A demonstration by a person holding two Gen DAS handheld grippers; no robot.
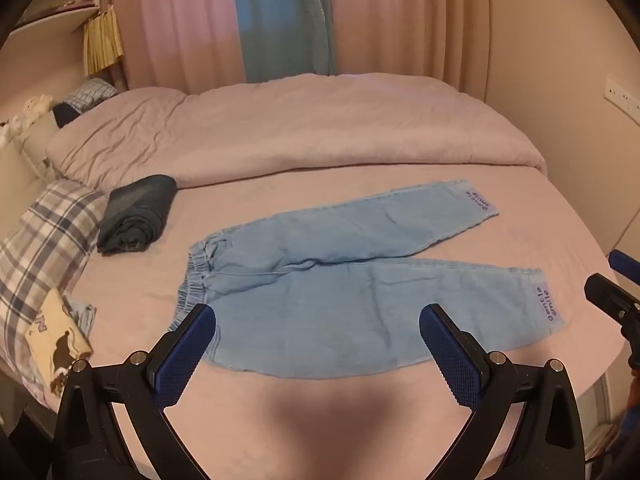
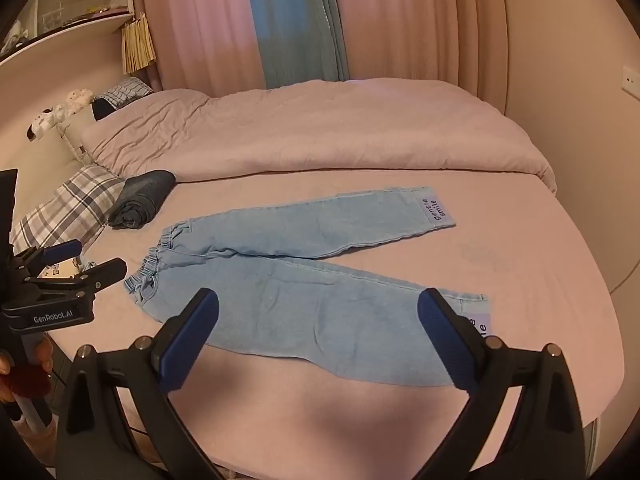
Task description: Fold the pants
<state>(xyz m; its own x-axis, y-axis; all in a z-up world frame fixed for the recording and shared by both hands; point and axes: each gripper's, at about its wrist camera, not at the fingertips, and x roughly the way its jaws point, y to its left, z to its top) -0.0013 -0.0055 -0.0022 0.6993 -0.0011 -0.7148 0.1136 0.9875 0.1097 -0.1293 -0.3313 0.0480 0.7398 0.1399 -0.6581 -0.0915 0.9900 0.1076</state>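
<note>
Light blue denim pants (image 1: 340,276) lie flat on the pink bed, legs spread in a V, elastic waistband (image 1: 196,276) at the left, cuffs with "gentle smile" labels (image 1: 550,300) at the right. They also show in the right wrist view (image 2: 304,280). My left gripper (image 1: 318,320) is open and empty, hovering above the near leg close to the waist. My right gripper (image 2: 318,308) is open and empty, above the near leg toward its cuff (image 2: 478,320). Each gripper shows at the edge of the other's view: the right (image 1: 612,284), the left (image 2: 88,260).
A folded dark blue garment (image 1: 138,212) lies left of the waistband. A plaid pillow (image 1: 44,248) and a printed cloth (image 1: 60,336) lie at the left. A rumpled pink duvet (image 1: 300,128) covers the far half. Curtains (image 1: 280,20) hang behind. The bed edge (image 1: 600,380) curves at the right.
</note>
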